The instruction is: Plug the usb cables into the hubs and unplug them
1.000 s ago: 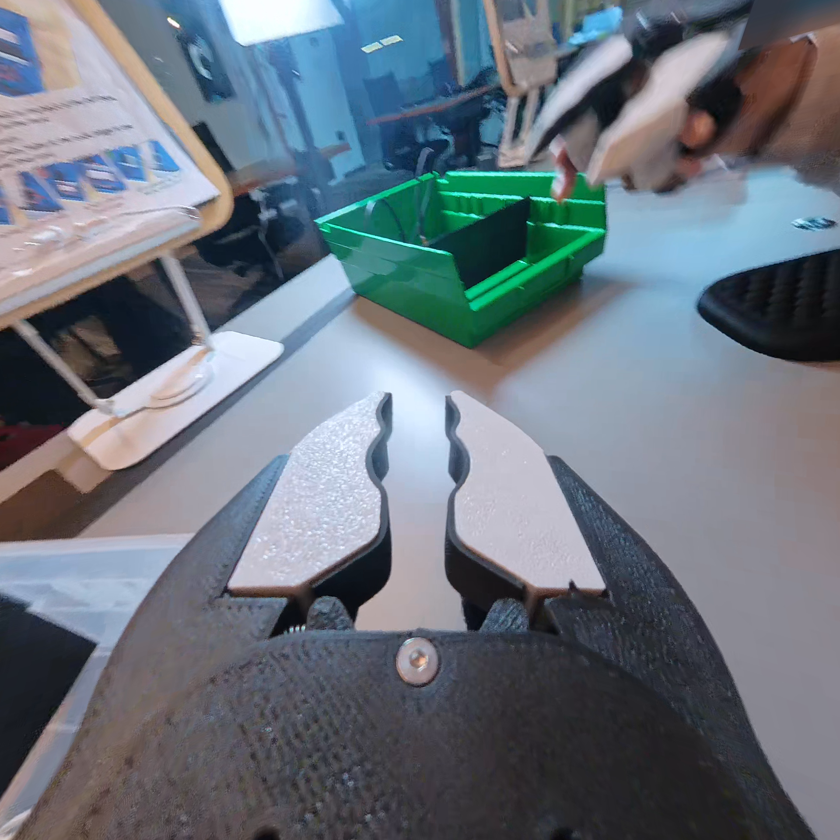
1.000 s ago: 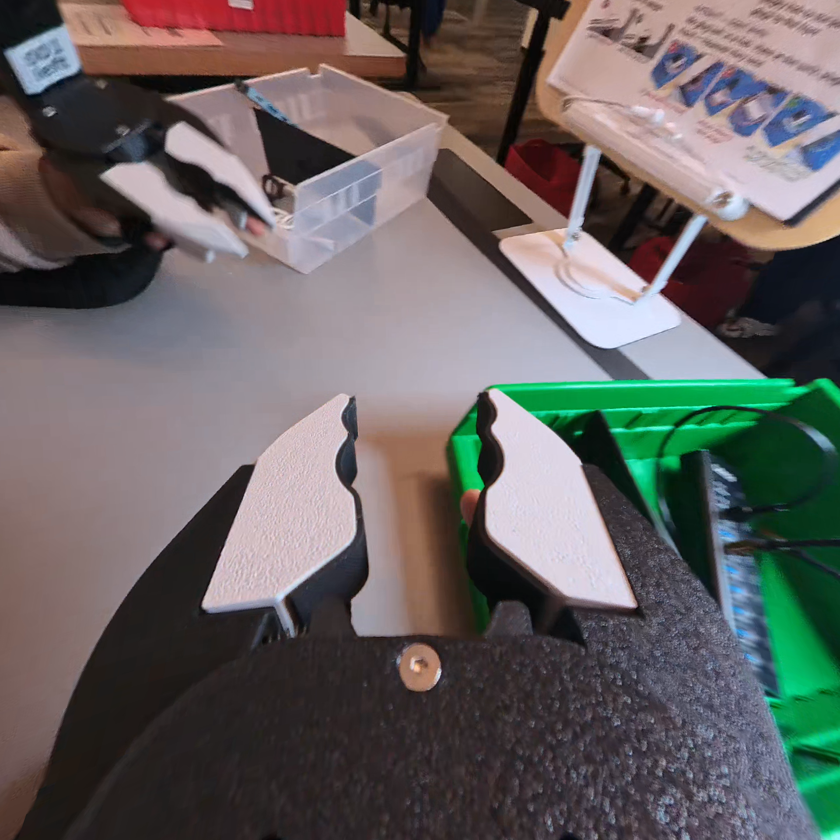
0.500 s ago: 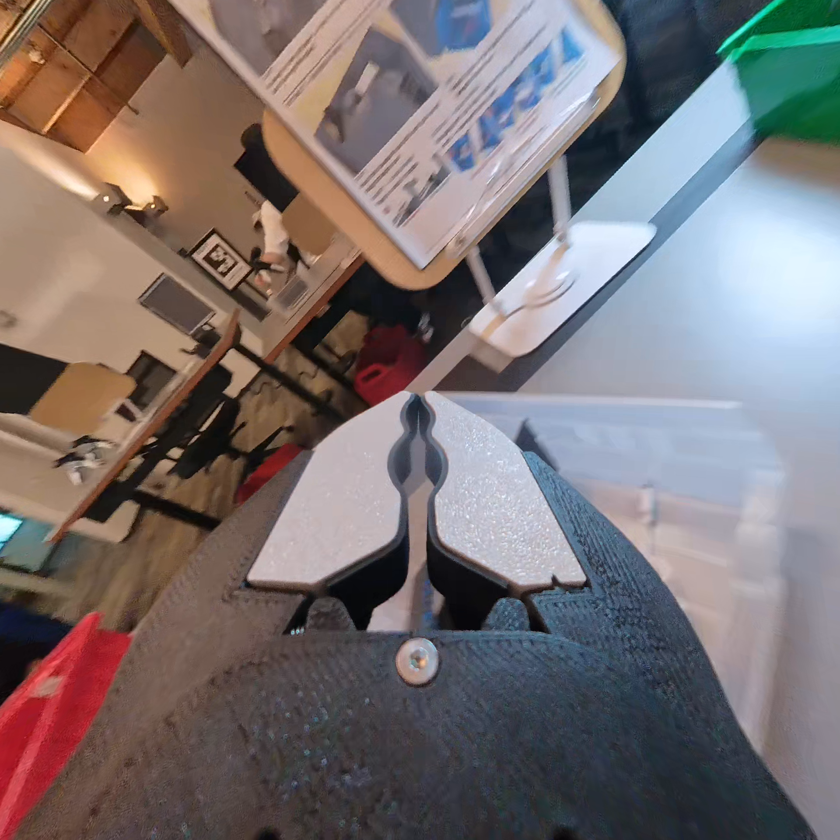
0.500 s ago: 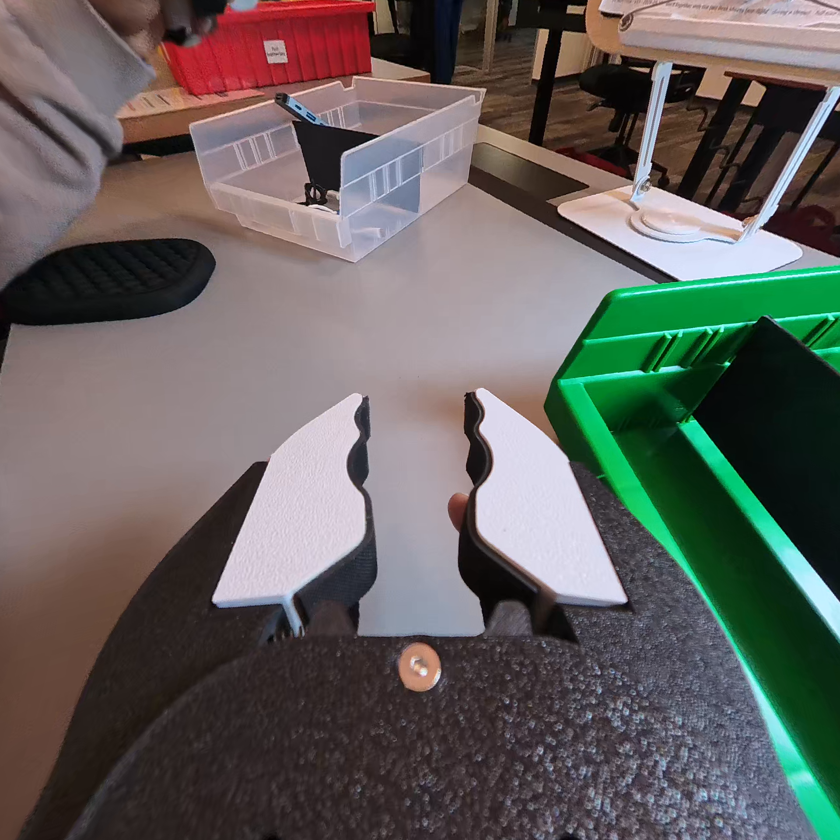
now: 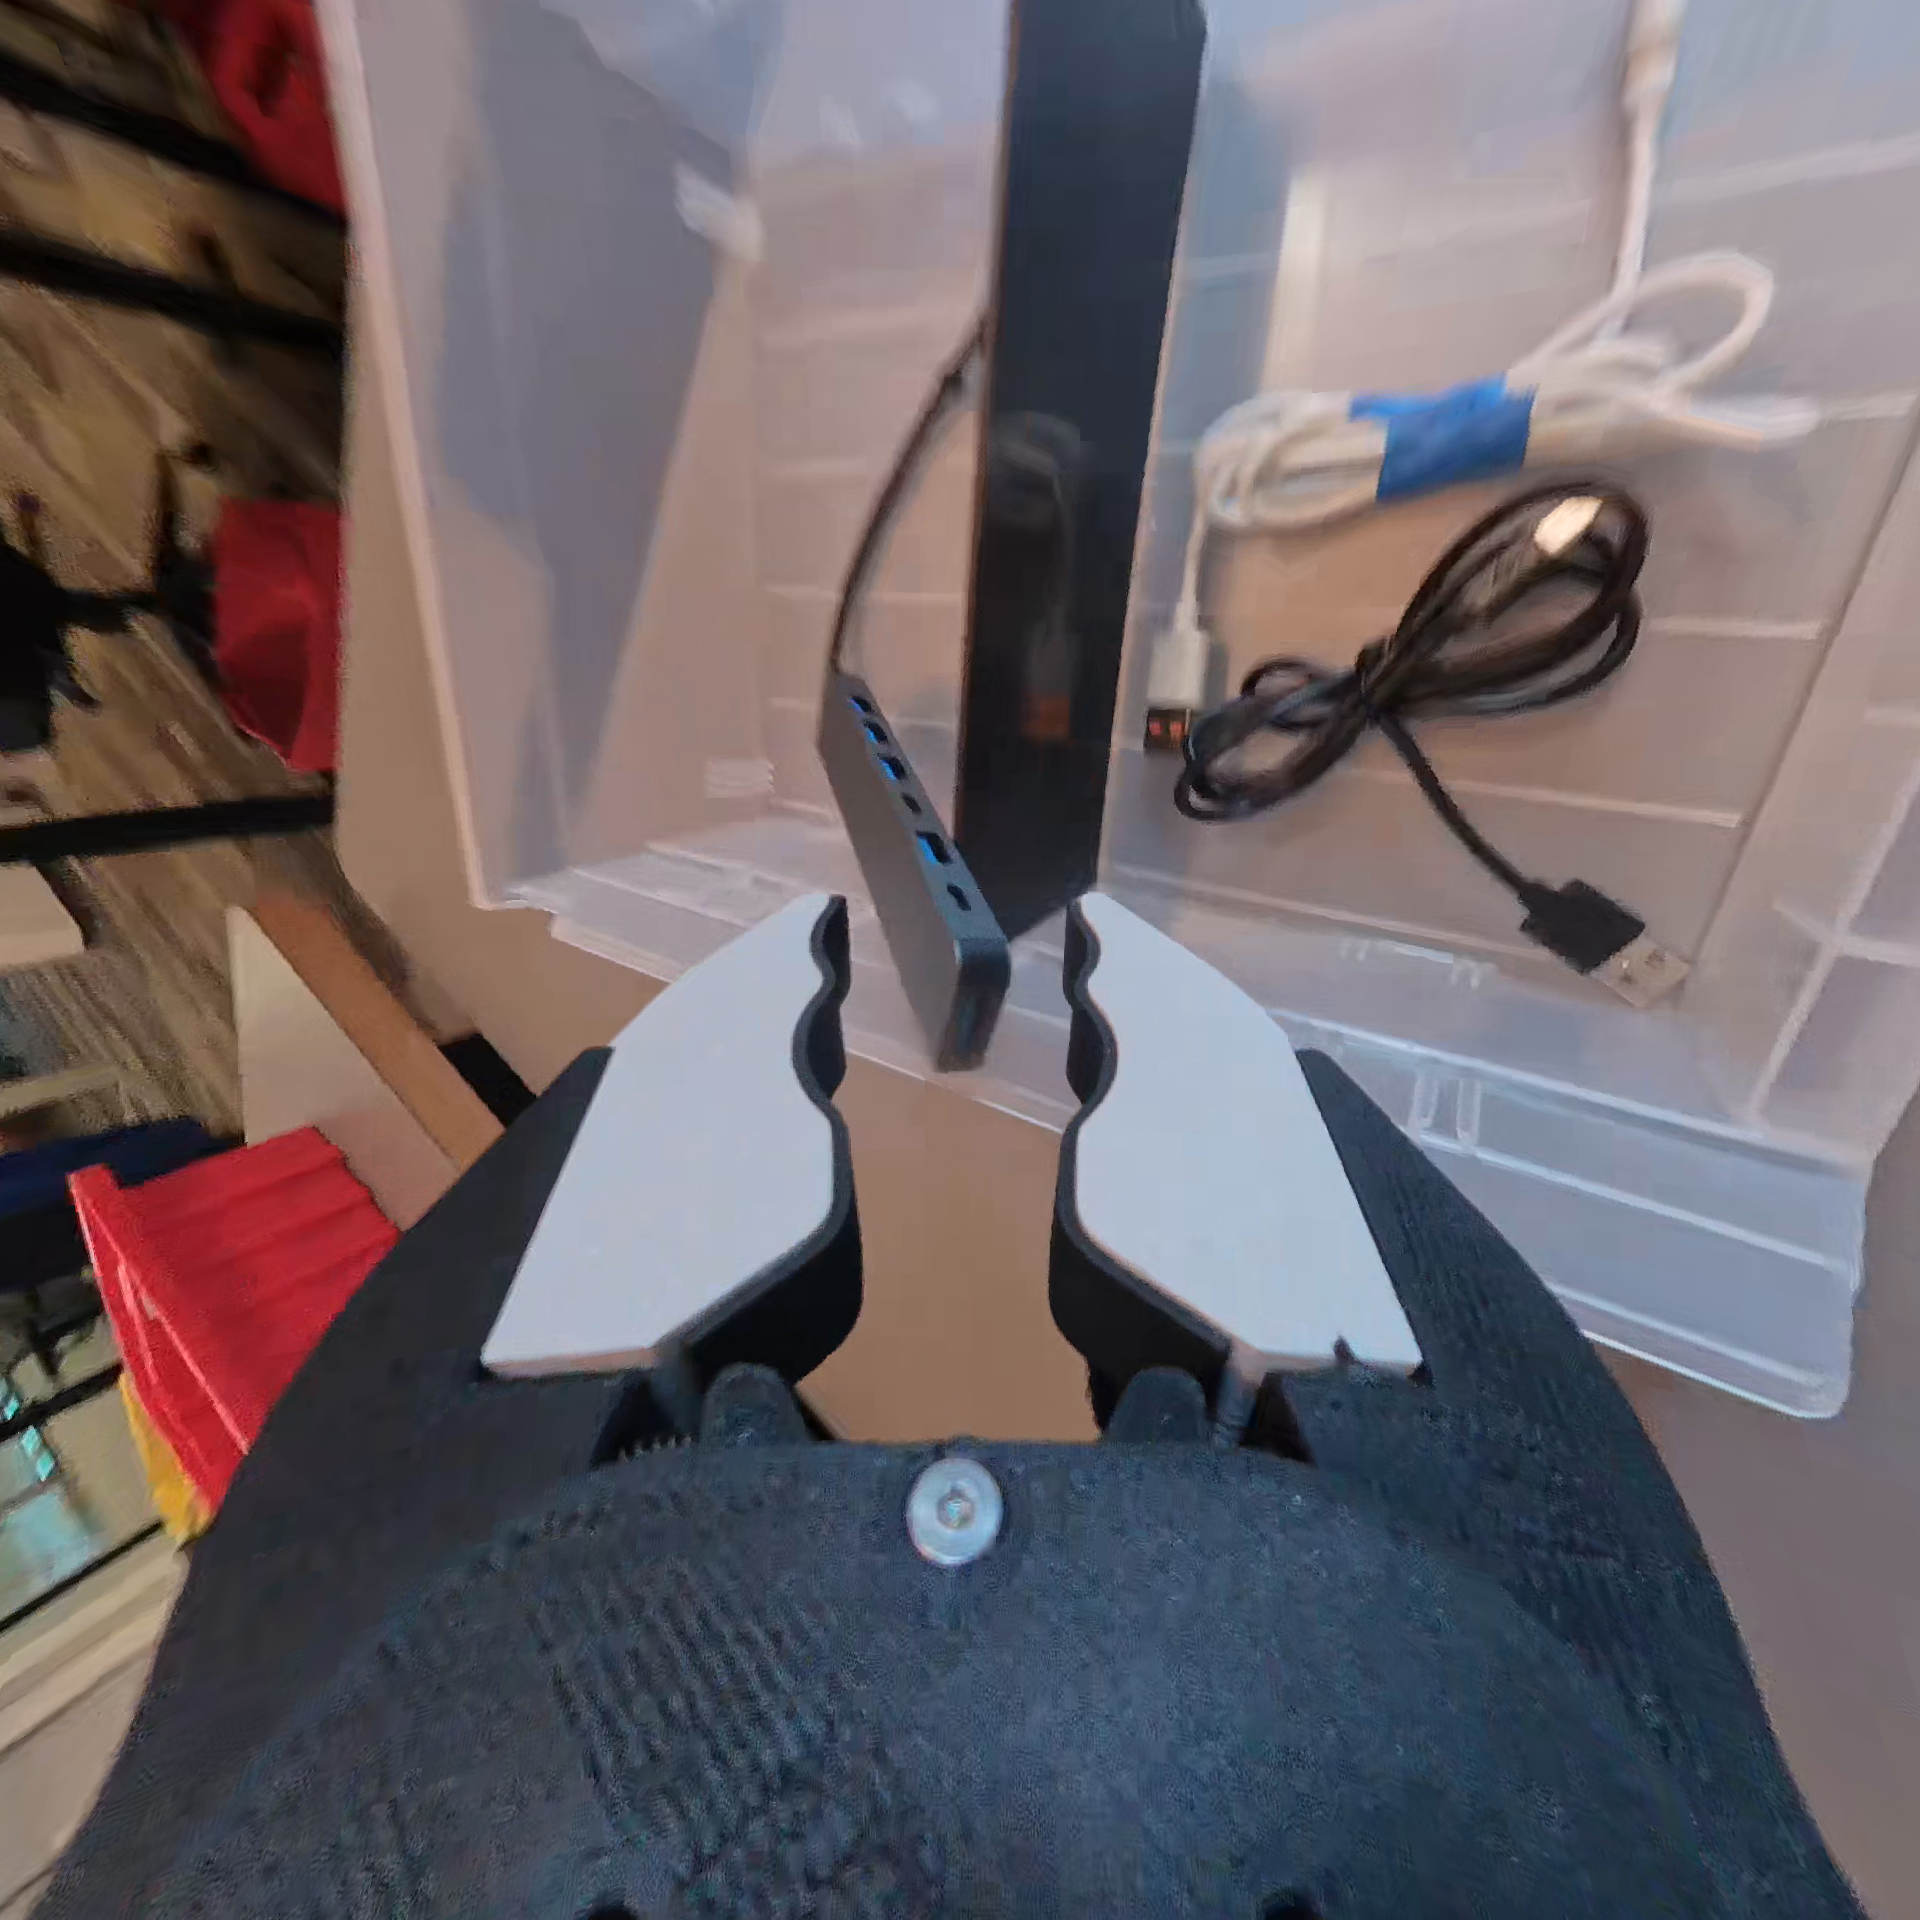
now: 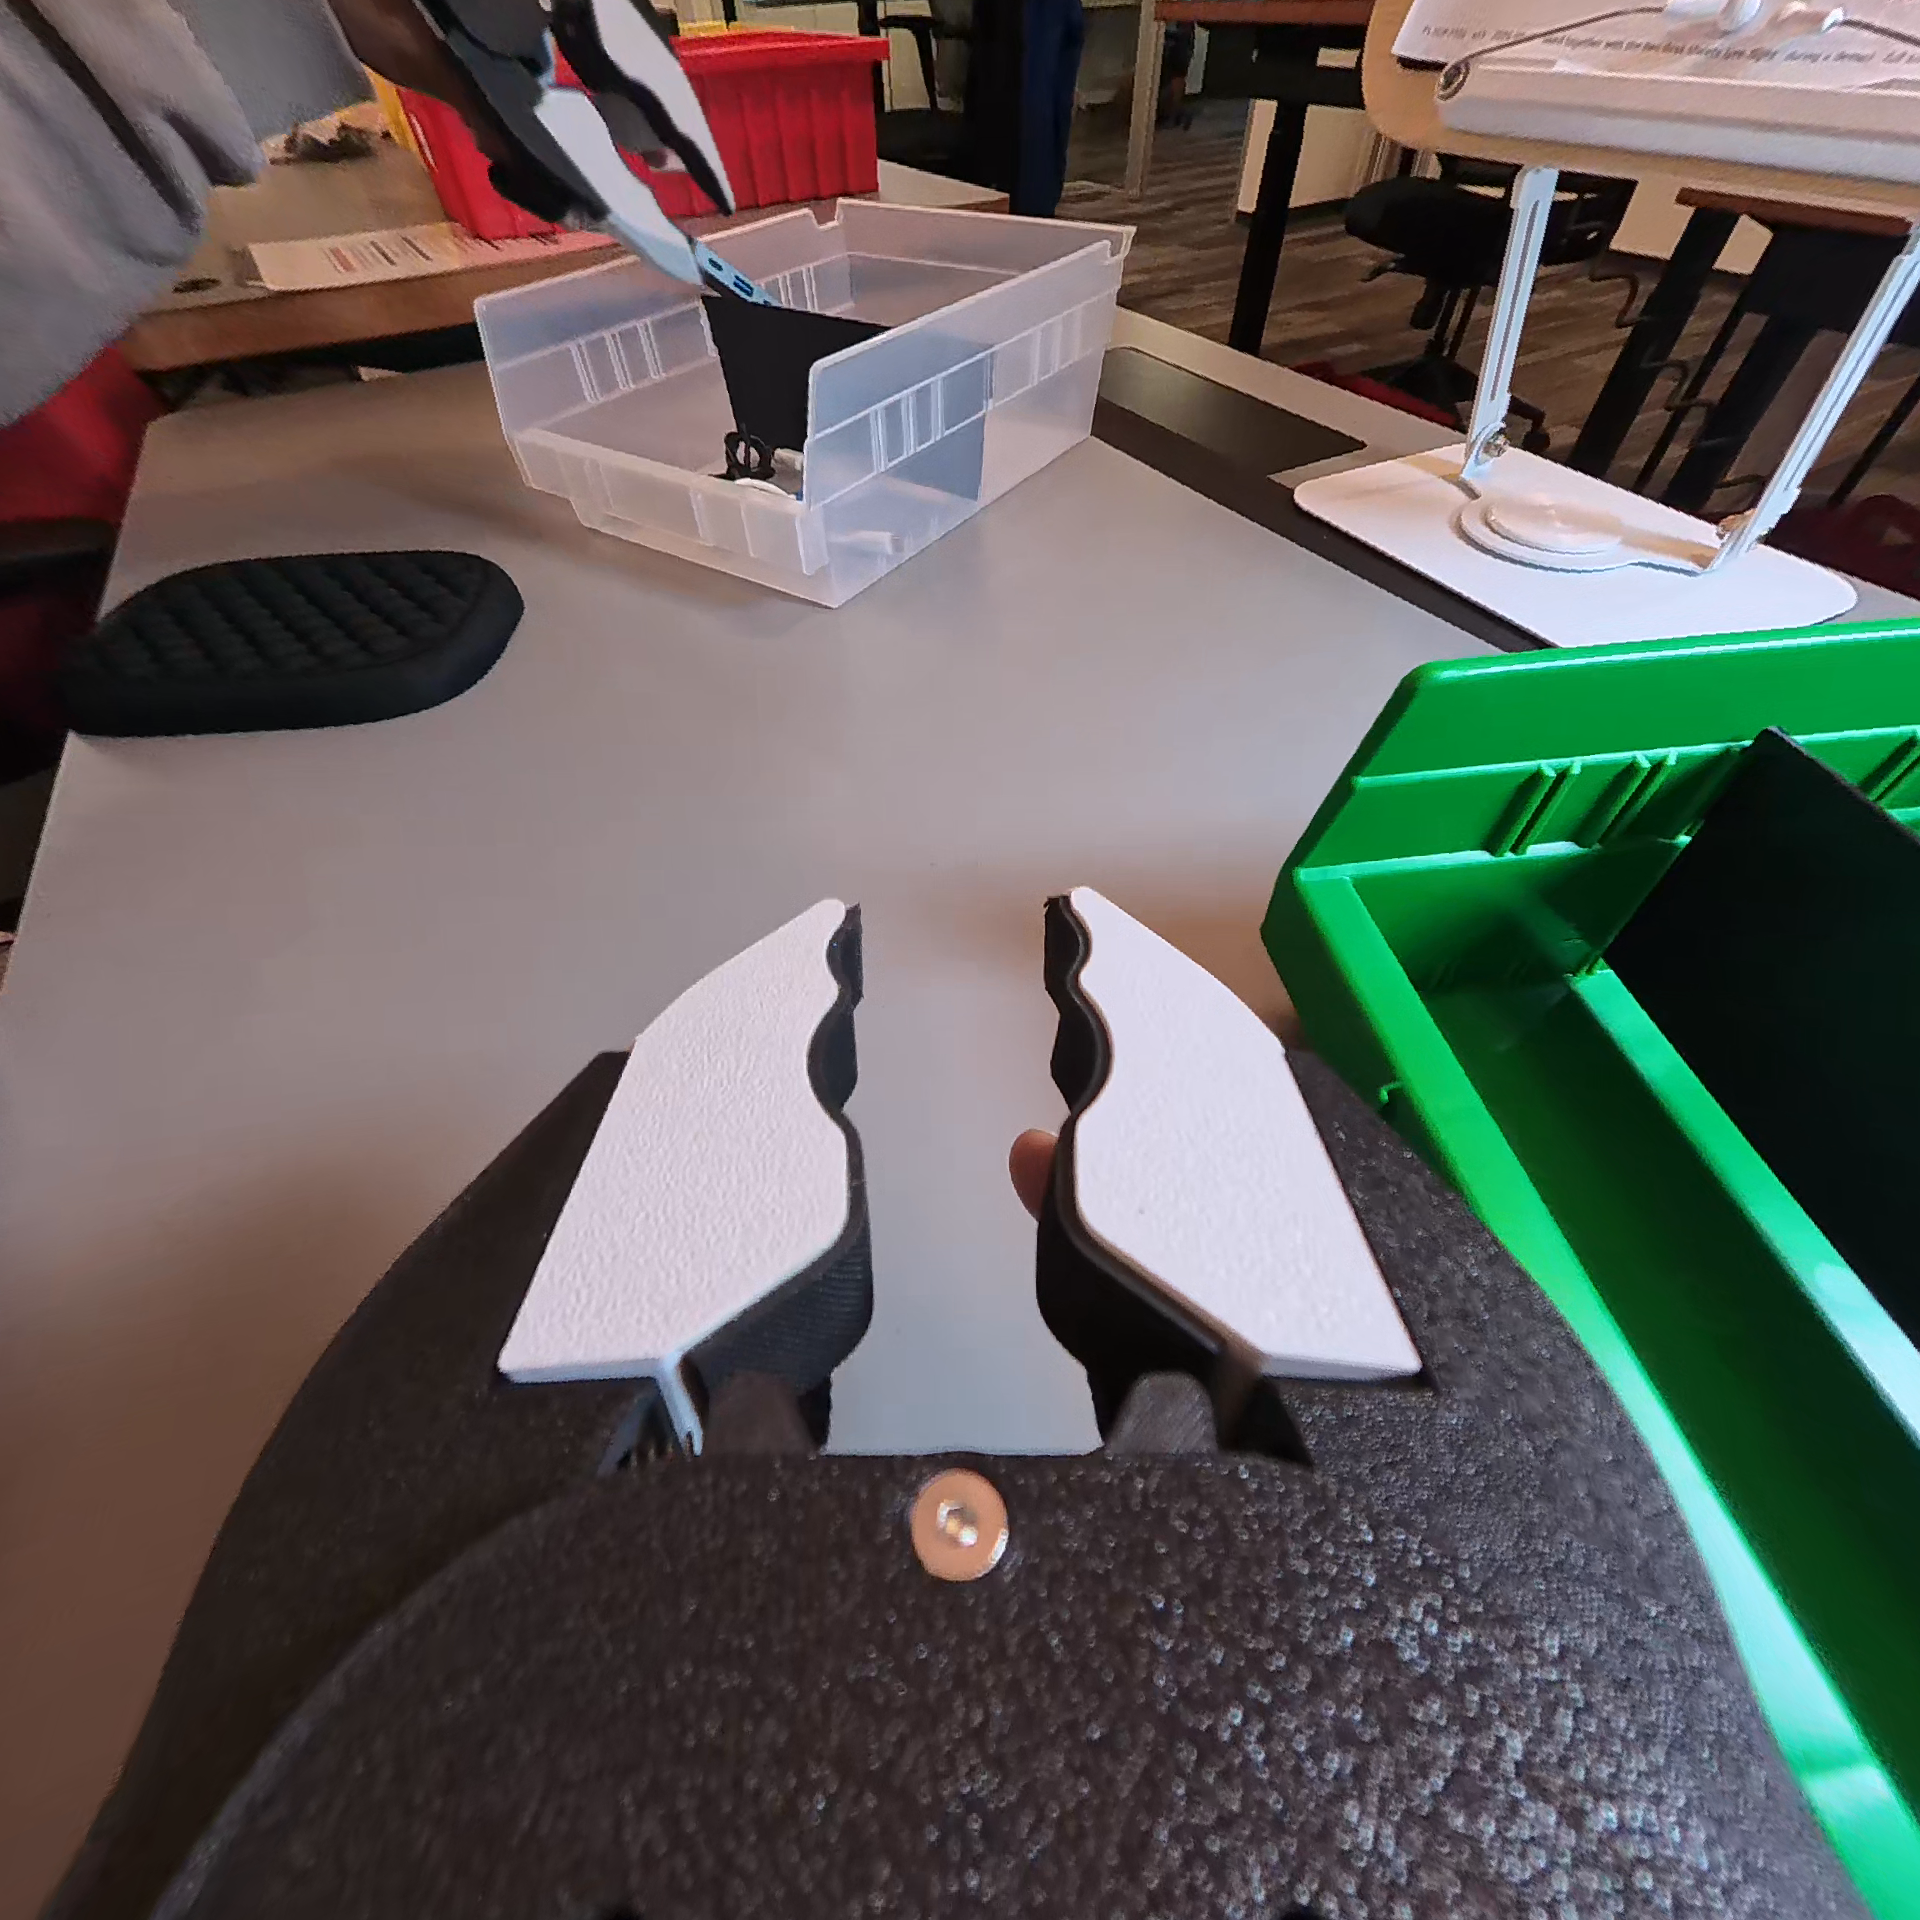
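A dark grey usb hub (image 5: 914, 873) with blue ports leans against the black divider (image 5: 1081, 468) in the clear bin (image 5: 1558, 1174). Its near end sticks up over the bin's rim. My left gripper (image 5: 951, 935) is open above the bin, with the hub's end just beyond its fingertips. A black usb cable (image 5: 1455, 675) and a white usb cable (image 5: 1455, 416) wrapped in blue tape lie in the bin's right compartment. My right gripper (image 6: 951, 920) is open and empty over the grey table (image 6: 623, 831), left of the green bin (image 6: 1558, 935). The left gripper also shows in the right wrist view (image 6: 665, 197).
The clear bin (image 6: 831, 416) stands at the table's far side. A black padded rest (image 6: 291, 634) lies at the left. A white stand base (image 6: 1558, 551) holding a board stands at the far right. A red bin (image 6: 769, 114) sits on another table behind. The gap from one gripper's tips to the other's is roughly 50 cm.
My left gripper has swung over to the clear bin, tipped down over the hub and opened after being nearly shut. My right gripper has stayed open and hardly moved.
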`<action>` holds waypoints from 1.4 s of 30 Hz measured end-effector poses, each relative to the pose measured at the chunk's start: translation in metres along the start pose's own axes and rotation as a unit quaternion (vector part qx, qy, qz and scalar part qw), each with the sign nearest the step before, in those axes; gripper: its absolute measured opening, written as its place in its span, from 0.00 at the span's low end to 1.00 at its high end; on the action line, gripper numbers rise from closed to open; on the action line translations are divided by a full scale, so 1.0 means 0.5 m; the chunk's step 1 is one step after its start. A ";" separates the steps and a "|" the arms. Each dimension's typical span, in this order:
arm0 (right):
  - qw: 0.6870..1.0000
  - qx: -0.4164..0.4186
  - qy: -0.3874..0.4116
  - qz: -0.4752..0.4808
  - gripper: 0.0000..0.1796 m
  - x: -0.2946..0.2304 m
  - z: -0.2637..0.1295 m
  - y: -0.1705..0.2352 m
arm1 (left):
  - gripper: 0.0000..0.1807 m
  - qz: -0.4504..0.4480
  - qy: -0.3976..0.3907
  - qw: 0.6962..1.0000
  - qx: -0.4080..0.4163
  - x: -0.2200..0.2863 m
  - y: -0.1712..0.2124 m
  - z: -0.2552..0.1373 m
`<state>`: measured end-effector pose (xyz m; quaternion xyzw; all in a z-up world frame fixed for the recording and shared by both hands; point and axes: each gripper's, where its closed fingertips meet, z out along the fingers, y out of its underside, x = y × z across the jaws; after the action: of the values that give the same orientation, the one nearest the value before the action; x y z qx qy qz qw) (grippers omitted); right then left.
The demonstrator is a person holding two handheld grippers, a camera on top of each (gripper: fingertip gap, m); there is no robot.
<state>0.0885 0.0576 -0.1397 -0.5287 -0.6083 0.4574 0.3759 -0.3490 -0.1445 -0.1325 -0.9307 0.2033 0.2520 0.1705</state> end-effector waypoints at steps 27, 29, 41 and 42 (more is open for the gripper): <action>0.992 0.070 -0.103 0.016 0.18 -0.133 0.063 -0.064 | 0.06 -0.009 -0.092 0.803 0.589 0.170 -0.465 -0.469; 0.986 0.109 -0.121 0.023 0.22 -0.153 0.076 -0.106 | 0.06 -0.036 -0.002 0.751 0.660 0.242 -0.498 -0.479; 0.962 0.189 -0.195 -0.039 0.06 -0.173 0.071 -0.141 | 0.08 -0.050 0.307 0.645 0.698 0.440 -0.525 -0.357; 0.968 0.164 -0.161 -0.101 0.06 -0.171 0.077 -0.124 | 0.09 -0.023 0.295 0.667 0.684 0.449 -0.522 -0.338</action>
<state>0.0474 -0.0343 -0.0899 -0.3148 -0.6278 0.5899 0.3985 0.0173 -0.0567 -0.0595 -0.5834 0.3370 -0.2497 0.6955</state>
